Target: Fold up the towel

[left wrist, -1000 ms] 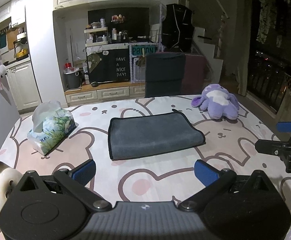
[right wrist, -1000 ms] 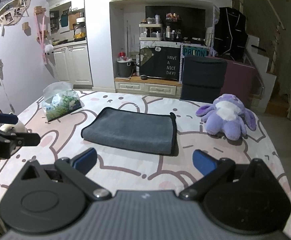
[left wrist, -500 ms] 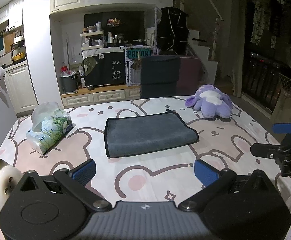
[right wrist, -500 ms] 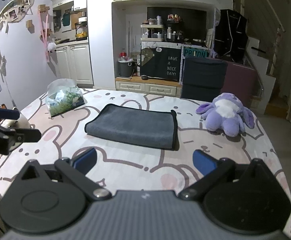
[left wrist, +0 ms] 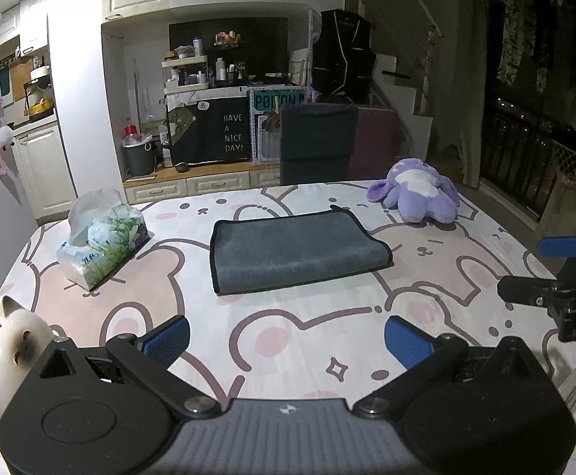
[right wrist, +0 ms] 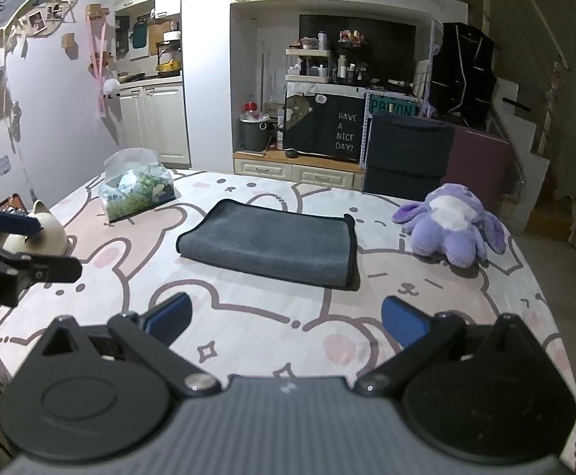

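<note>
A grey towel with a dark trim lies folded flat in the middle of the table, which has a pink bear-print cloth; it also shows in the right wrist view. My left gripper is open and empty, well short of the towel near the table's front. My right gripper is open and empty too, also back from the towel. Each gripper shows at the edge of the other's view.
A tissue pack sits at the left of the towel. A purple plush toy lies at the far right. A white cat figurine stands at the front left edge. A dark chair stands behind the table.
Both grippers have drawn back and risen from the towel, so it looks smaller and farther. The towel has not moved. Both stay open.
</note>
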A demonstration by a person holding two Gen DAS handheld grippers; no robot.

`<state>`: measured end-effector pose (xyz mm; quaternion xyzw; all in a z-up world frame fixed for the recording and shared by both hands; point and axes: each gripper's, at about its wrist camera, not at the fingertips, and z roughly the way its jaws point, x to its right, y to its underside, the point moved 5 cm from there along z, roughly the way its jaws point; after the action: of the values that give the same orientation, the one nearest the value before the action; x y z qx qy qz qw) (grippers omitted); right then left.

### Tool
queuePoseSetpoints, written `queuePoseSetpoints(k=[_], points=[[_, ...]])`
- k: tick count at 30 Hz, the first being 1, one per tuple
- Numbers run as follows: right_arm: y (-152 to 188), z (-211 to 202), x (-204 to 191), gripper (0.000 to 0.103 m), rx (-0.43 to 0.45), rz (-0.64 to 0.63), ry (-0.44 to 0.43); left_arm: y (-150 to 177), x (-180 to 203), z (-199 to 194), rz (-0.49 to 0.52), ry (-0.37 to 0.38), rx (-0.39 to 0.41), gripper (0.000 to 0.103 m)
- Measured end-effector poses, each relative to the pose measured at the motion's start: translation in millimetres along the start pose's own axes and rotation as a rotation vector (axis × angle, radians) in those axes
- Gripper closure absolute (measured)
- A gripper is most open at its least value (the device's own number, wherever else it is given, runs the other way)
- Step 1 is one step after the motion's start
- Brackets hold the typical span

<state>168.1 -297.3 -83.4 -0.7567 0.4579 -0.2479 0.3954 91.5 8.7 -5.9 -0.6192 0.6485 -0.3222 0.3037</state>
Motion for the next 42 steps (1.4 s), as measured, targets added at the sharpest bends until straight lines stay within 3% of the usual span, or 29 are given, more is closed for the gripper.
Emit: queuePoseSetpoints(k=[42], points=[[7.0,-2.3,0.3,0.0,0.0,0.018,0.011,5.0,1.0,-2.0,0.0,-0.011,0.0,0.0]])
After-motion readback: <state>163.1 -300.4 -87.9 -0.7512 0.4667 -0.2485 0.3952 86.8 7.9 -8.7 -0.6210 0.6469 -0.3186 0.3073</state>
